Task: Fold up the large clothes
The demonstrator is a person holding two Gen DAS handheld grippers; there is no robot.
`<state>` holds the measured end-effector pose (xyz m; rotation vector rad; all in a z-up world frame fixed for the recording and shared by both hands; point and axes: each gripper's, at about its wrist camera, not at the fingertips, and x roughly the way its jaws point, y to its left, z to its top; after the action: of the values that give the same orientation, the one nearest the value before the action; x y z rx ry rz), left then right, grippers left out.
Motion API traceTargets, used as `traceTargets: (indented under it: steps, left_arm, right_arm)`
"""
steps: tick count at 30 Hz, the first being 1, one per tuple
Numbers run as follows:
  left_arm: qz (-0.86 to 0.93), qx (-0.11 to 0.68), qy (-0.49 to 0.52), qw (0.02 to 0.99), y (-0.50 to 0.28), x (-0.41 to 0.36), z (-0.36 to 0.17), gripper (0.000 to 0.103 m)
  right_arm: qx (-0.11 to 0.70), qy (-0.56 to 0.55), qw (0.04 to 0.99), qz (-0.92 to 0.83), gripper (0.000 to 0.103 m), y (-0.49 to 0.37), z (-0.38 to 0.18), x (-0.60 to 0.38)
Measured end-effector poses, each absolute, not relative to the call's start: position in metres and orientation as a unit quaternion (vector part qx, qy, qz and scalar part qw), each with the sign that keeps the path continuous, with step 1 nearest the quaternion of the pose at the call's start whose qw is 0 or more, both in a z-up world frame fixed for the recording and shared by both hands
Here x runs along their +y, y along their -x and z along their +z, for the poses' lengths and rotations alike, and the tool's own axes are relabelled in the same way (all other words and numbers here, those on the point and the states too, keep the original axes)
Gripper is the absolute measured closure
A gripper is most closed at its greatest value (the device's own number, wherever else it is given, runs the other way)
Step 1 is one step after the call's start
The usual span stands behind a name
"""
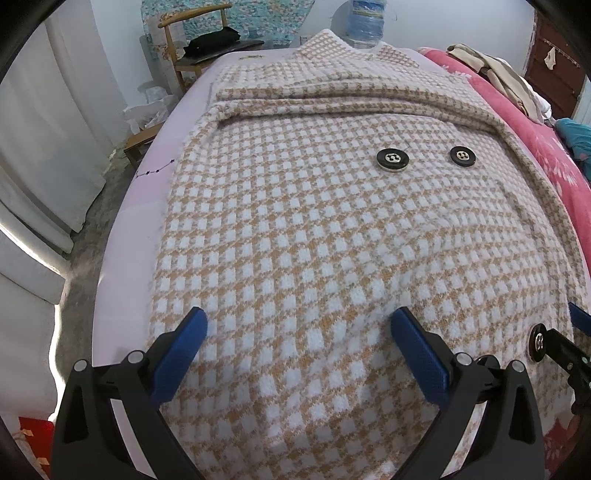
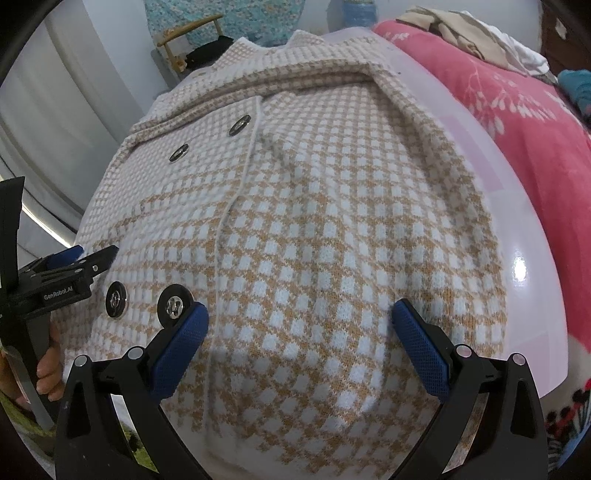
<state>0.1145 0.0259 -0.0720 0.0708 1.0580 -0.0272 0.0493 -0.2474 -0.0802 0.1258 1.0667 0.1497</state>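
A tan-and-white houndstooth knit coat (image 1: 295, 206) lies flat on a pale pink table (image 1: 147, 184), its sleeves folded across the far part. It carries large black buttons (image 1: 392, 158). My left gripper (image 1: 299, 328) is open, its blue fingers (image 1: 184, 343) spread just above the coat's near hem on the left side. My right gripper (image 2: 301, 325) is open above the near hem on the right side of the coat (image 2: 314, 221), beside a silver snap (image 2: 174, 302). The left gripper also shows at the left edge of the right wrist view (image 2: 74, 258).
A red floral blanket (image 2: 517, 110) with piled clothes lies right of the table (image 2: 517, 258). A wooden chair (image 1: 192, 48) with dark cloth stands at the far left, a water bottle (image 1: 365, 18) behind. White curtains hang on the left.
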Motion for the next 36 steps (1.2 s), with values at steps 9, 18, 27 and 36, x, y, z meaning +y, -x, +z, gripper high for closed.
traceTargets:
  steps: [9,18,27,36]
  left_arm:
    - [-0.014,0.502,-0.035,0.864,-0.112,0.026,-0.073,0.004]
    - [-0.015,0.500,-0.037,0.865,-0.111,0.026,-0.073,0.004]
    - [-0.047,0.472,-0.060,0.878,-0.095,0.035,-0.056,0.004]
    - [-0.101,0.486,0.028,0.868,-0.033,0.087,-0.051,0.014]
  right_arm:
    - [0.505,-0.060,0.858,0.070,0.008,-0.045,-0.081,-0.245]
    - [0.505,-0.061,0.858,0.069,0.008,-0.043,-0.081,-0.242]
    - [0.505,-0.061,0.858,0.069,0.008,-0.043,-0.081,-0.242]
    - [0.500,-0.061,0.861,0.068,0.008,-0.042,-0.081,-0.244]
